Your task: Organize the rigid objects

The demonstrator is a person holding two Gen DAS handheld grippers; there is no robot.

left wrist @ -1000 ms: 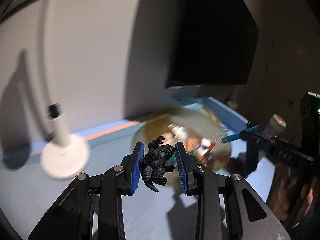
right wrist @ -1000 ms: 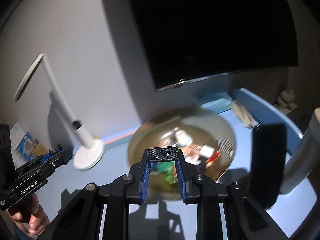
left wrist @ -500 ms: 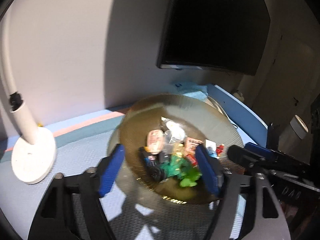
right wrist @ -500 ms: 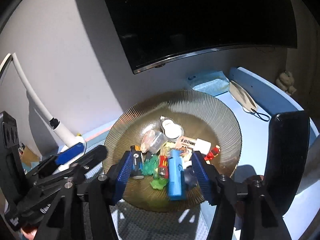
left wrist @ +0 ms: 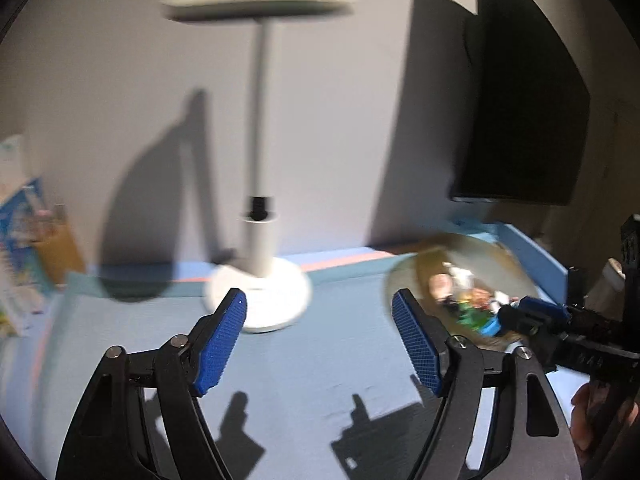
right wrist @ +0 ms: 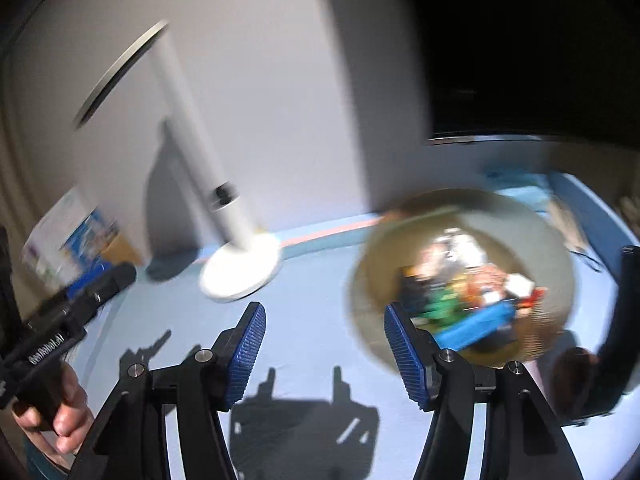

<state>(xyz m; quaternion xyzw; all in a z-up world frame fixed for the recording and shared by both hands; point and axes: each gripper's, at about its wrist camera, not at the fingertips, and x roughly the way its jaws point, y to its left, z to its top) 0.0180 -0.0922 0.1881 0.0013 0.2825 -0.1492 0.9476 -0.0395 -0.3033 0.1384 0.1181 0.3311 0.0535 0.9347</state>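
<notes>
Above the desk (left wrist: pixel 304 380), both tongs (left wrist: pixel 320 344) (right wrist: pixel 324 356) agape.

Two grippers showing, left gripper (left wrist: pixel 319 342) and right gripper (right wrist: pixel 324 354), both with jaws spread and empty; one ribbed amber dish (right wrist: pixel 560 248) sitting on the table; small items piling inside it, too blurred for counting; one white desk lamp (left wrist: pixel 260 236) standing; one dark monitor (left wrist: pixel 520 120) hanging behind
</notes>
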